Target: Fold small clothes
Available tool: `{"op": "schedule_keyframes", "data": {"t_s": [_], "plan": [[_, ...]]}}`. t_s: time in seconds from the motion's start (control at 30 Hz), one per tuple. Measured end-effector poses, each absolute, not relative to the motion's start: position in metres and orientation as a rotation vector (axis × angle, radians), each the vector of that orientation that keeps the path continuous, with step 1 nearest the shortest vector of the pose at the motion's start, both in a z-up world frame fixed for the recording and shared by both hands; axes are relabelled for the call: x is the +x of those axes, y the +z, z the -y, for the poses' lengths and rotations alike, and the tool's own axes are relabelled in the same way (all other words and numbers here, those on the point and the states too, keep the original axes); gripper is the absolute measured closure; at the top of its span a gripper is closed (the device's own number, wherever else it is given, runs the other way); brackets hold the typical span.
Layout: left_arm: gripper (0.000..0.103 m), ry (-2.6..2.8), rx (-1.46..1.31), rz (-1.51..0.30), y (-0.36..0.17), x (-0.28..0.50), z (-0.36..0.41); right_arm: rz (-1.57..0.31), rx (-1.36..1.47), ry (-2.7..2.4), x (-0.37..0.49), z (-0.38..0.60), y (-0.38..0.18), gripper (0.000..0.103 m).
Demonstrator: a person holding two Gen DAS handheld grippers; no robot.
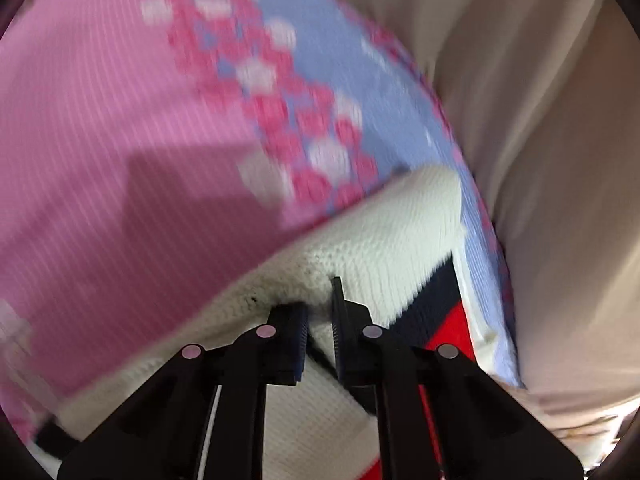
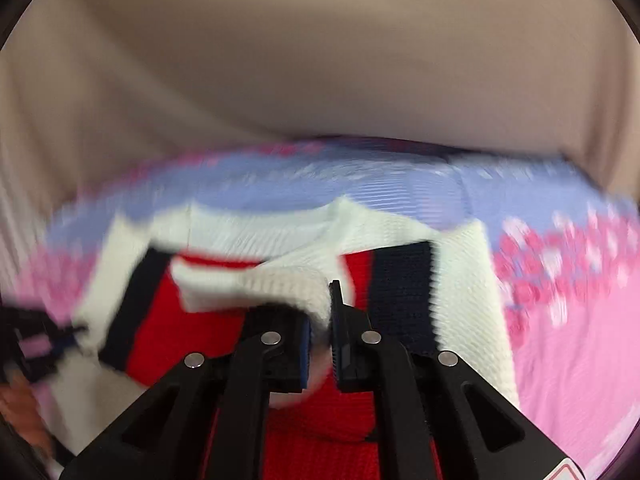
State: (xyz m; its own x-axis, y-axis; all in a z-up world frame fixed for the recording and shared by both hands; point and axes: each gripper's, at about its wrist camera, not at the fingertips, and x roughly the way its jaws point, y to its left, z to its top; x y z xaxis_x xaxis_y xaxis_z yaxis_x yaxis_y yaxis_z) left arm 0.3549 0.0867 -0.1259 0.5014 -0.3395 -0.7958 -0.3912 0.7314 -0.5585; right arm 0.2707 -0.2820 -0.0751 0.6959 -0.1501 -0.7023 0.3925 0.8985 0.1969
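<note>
A small knit sweater, white with red and navy stripes [image 2: 400, 280], lies on a pink and blue floral cloth [image 2: 560, 340]. My right gripper [image 2: 320, 334] is shut on a fold of the sweater's white knit and holds it over the red part. My left gripper [image 1: 320, 320] is shut on the sweater's white edge [image 1: 360, 248], with its navy and red stripes [image 1: 440, 312] to the right. The other gripper shows blurred at the left edge of the right wrist view [image 2: 32, 344]. Both views are motion-blurred.
The pink and blue floral cloth [image 1: 120, 120] covers the work surface. Beige fabric [image 2: 320, 60] rises behind it and along its side [image 1: 540, 120].
</note>
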Motion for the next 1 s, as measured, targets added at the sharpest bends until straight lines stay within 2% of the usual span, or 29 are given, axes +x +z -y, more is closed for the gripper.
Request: {"op": "schedule_keyframes", "data": {"t_s": [0.07, 0.13, 0.2, 0.23, 0.27, 0.33, 0.37, 0.4, 0.43, 0.53, 0.6, 0.63, 0.67, 0.7, 0.73, 0.8, 0.9, 0.97, 1.0], "plan": [[0.093, 0.049, -0.771, -1.114, -0.136, 0.356, -0.086, -0.745, 0.531, -0.374, 0.253, 0.321, -0.095, 0.089], [0.091, 0.049, -0.748, -1.105, -0.138, 0.354, -0.083, -0.899, 0.605, -0.398, 0.253, 0.34, -0.131, 0.088], [0.091, 0.047, -0.739, -1.094, -0.134, 0.35, -0.079, -0.863, 0.648, -0.353, 0.244, 0.342, -0.132, 0.086], [0.087, 0.045, -0.756, -1.091, -0.133, 0.348, -0.08, -0.853, 0.647, -0.345, 0.243, 0.341, -0.127, 0.077], [0.086, 0.043, -0.769, -1.093, -0.133, 0.347, -0.08, -0.842, 0.657, -0.329, 0.244, 0.34, -0.124, 0.063], [0.086, 0.046, -0.787, -1.085, -0.134, 0.348, -0.081, -0.831, 0.682, -0.305, 0.25, 0.342, -0.123, 0.054], [0.086, 0.047, -0.782, -1.074, -0.132, 0.35, -0.081, -0.843, 0.684, -0.312, 0.257, 0.344, -0.125, 0.055], [0.094, 0.041, -0.771, -1.047, -0.125, 0.348, -0.082, -0.855, 0.686, -0.309, 0.262, 0.344, -0.127, 0.062], [0.094, 0.03, -0.767, -1.008, -0.117, 0.346, -0.085, -0.857, 0.697, -0.299, 0.266, 0.346, -0.127, 0.096], [0.094, -0.021, -0.719, -0.887, -0.087, 0.335, -0.085, -0.677, 0.749, -0.214, 0.249, 0.339, -0.086, 0.095], [0.094, -0.016, -0.65, -0.884, -0.09, 0.335, -0.079, -0.559, 0.655, -0.202, 0.237, 0.328, -0.053, 0.096], [0.094, 0.001, -0.616, -0.923, -0.102, 0.341, -0.075, -0.562, 0.603, -0.231, 0.236, 0.326, -0.054, 0.096], [0.094, 0.025, -0.617, -0.979, -0.116, 0.346, -0.073, -0.624, 0.574, -0.25, 0.243, 0.327, -0.067, 0.096], [0.095, 0.029, -0.649, -1.006, -0.121, 0.347, -0.075, -0.768, 0.585, -0.279, 0.26, 0.332, -0.098, 0.096], [0.095, 0.026, -0.692, -0.992, -0.119, 0.344, -0.081, -0.828, 0.627, -0.285, 0.265, 0.336, -0.113, 0.096], [0.094, 0.018, -0.677, -0.929, -0.105, 0.339, -0.086, -0.744, 0.658, -0.247, 0.257, 0.333, -0.098, 0.096], [0.094, 0.039, -0.639, -1.0, -0.123, 0.348, -0.082, -0.644, 0.57, -0.224, 0.252, 0.32, -0.076, 0.096], [0.094, 0.05, -0.604, -1.015, -0.132, 0.352, -0.079, -0.865, 0.575, -0.264, 0.275, 0.325, -0.123, 0.096], [0.093, 0.04, -0.56, -1.016, -0.128, 0.351, -0.075, -0.908, 0.608, -0.267, 0.273, 0.328, -0.14, 0.096]]}}
